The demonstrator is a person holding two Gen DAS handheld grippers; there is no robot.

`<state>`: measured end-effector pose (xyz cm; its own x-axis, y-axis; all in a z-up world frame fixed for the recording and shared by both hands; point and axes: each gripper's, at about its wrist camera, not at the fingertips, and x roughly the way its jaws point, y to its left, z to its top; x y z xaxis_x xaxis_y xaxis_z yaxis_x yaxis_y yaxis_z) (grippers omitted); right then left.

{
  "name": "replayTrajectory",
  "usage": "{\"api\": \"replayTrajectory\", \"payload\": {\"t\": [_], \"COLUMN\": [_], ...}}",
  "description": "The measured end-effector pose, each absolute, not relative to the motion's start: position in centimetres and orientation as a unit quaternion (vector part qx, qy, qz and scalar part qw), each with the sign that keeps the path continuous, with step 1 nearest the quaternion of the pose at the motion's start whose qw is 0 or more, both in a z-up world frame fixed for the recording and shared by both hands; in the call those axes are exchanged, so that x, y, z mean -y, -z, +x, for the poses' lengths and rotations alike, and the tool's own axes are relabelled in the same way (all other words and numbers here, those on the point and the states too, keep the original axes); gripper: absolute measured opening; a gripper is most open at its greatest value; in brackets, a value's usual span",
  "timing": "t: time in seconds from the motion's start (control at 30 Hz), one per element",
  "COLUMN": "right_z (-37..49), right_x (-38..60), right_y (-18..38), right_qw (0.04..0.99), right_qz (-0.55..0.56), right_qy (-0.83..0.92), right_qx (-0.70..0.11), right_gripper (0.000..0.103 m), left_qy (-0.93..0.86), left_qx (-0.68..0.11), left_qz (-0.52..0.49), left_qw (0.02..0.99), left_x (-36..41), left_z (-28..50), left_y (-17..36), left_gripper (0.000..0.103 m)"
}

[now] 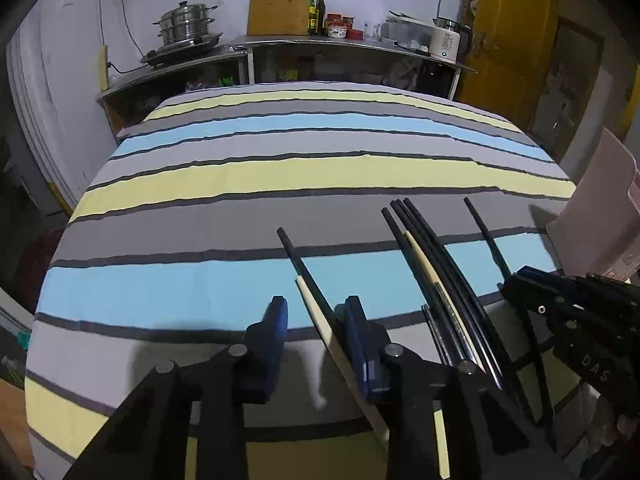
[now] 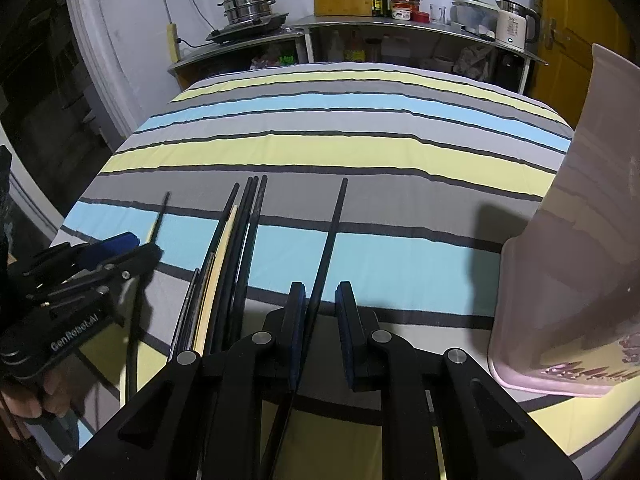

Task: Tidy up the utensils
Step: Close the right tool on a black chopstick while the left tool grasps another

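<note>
On the striped cloth (image 1: 240, 184) my left gripper (image 1: 316, 316) stands open around a black chopstick (image 1: 298, 260) and a cream chopstick (image 1: 320, 320). Both lie against its right finger; the left finger is clear of them. My right gripper (image 2: 322, 304) is open over a single black chopstick (image 2: 332, 236), which runs close along its left finger with a gap to the right one. A bundle of several black, cream and metal chopsticks (image 2: 236, 248) lies between the two grippers, seen also as the bundle (image 1: 432, 272) in the left wrist view.
A pink plastic container (image 2: 568, 280) stands at the table's right edge, close to my right gripper. A hand (image 2: 28, 400) holds the left gripper's handle. Behind the table are a counter with a steamer pot (image 1: 186, 24), a cutting board (image 1: 280, 2), bottles and a kettle (image 2: 512, 26).
</note>
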<state>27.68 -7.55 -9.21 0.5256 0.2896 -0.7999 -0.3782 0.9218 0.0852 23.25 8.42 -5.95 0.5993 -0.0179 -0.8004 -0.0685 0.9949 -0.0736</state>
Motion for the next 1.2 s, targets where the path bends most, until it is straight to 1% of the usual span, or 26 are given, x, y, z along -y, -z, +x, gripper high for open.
{"api": "replayTrajectory", "payload": {"t": [0.1,0.3,0.37,0.43,0.57,0.73,0.83,0.93,0.97,1.0,1.03,1.07,1.1,1.2], "right_z": [27.9,28.2,28.1,28.1,28.2,28.2,28.4,28.7,28.8,28.8,28.8,28.9,28.9,28.8], "right_x": [7.3,7.2,7.2,7.1,7.1,7.0,7.0,6.7,6.6,6.5,6.5,6.5,6.5,6.8], "right_y": [9.3,9.3,9.4,9.4,9.4,9.5,9.5,9.5,9.5,9.5,9.5,9.5,9.5,9.4], "right_qw": [0.871,0.871,0.872,0.873,0.874,0.873,0.872,0.871,0.871,0.871,0.871,0.870,0.870,0.868], "right_qz": [-0.054,-0.056,-0.057,-0.057,-0.058,-0.058,-0.056,-0.065,-0.066,-0.068,-0.069,-0.068,-0.066,-0.051], "right_qy": [-0.190,-0.189,-0.189,-0.185,-0.185,-0.184,-0.183,-0.182,-0.181,-0.181,-0.181,-0.182,-0.183,-0.188], "right_qx": [-0.449,-0.450,-0.449,-0.447,-0.446,-0.447,-0.451,-0.452,-0.452,-0.452,-0.452,-0.453,-0.453,-0.456], "right_gripper": [0.017,0.017,0.017,0.017,0.017,0.017,0.017,0.017,0.016,0.014,0.009,0.009,0.008,0.006], "left_qy": [0.008,0.025,0.040,0.060,0.082,0.079,0.068,0.056,0.050,0.044,0.041,0.040,0.036,0.041], "left_qx": [-0.455,-0.467,-0.468,-0.470,-0.470,-0.480,-0.483,-0.479,-0.479,-0.479,-0.478,-0.476,-0.474,-0.476], "left_qz": [-0.063,-0.055,-0.059,-0.062,-0.054,-0.016,-0.039,-0.038,-0.037,-0.037,-0.037,-0.037,-0.035,-0.052], "left_qw": [0.888,0.882,0.881,0.879,0.877,0.874,0.872,0.875,0.876,0.876,0.877,0.878,0.879,0.877], "left_x": [-9.1,-9.4,-9.2,-8.9,-7.7,-6.2,-6.5,-6.3,-6.2,-6.1,-6.1,-6.1,-6.2,-6.8], "left_z": [24.6,27.4,27.7,27.9,28.0,28.1,27.7,27.4,27.3,27.1,26.9,26.6,26.4,26.2], "left_y": [6.0,6.0,6.1,6.1,6.0,6.2,6.2,6.3,6.3,6.3,6.3,6.3,6.3,6.2], "left_gripper": [0.030,0.029,0.029,0.025,0.025,0.024,0.023,0.022,0.021,0.018,0.017,0.012,0.010,0.008]}}
